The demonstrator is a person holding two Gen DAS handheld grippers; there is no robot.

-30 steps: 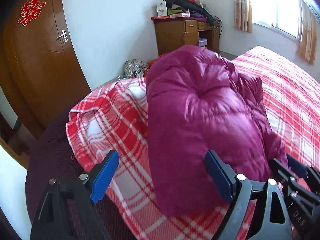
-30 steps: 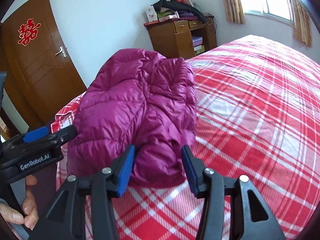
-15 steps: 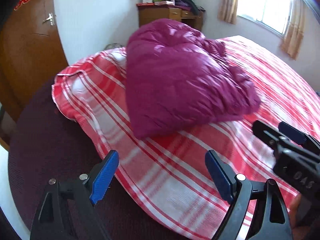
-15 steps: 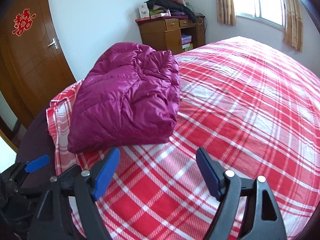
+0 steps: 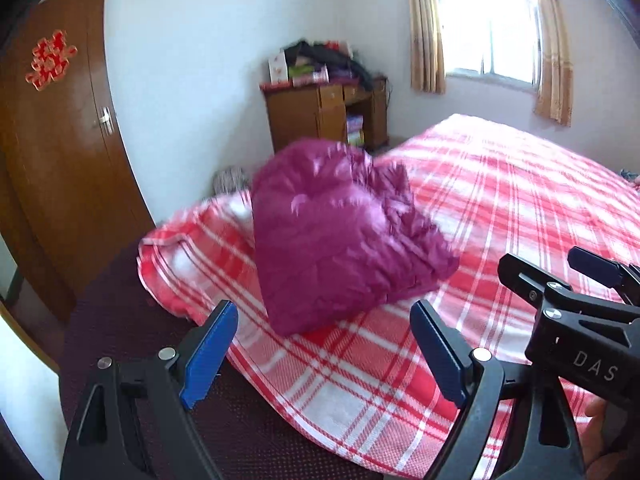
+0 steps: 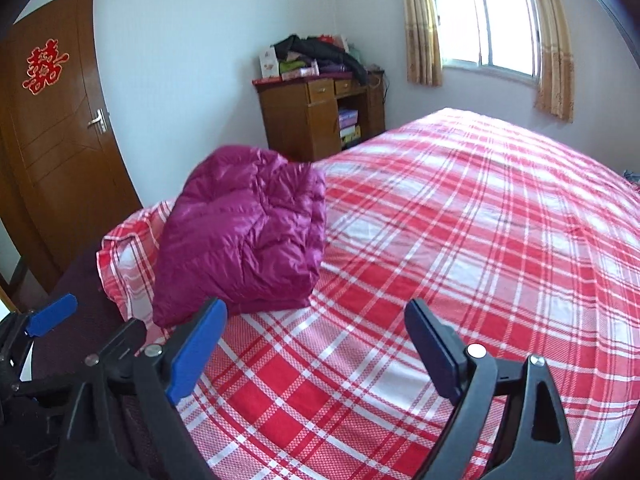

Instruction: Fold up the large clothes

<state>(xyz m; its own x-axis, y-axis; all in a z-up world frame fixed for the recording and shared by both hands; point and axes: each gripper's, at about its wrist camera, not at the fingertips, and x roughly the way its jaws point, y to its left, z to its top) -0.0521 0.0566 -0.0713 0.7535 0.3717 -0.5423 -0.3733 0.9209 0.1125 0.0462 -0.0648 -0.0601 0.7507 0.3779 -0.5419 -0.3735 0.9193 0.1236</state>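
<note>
Magenta puffer jacket (image 6: 244, 236) folded into a bundle; lying near bed's corner.

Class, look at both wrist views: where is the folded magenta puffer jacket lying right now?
The magenta puffer jacket lies on the red plaid bedspread near the bed's corner towards the wooden door, left of centre in both views, untouched.

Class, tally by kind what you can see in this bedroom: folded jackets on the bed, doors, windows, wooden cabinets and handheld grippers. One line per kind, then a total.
Folded magenta jacket: 1
Door: 1
Window: 1
Wooden cabinet: 1
Grippers, left gripper and right gripper: 2
Total: 6
</note>
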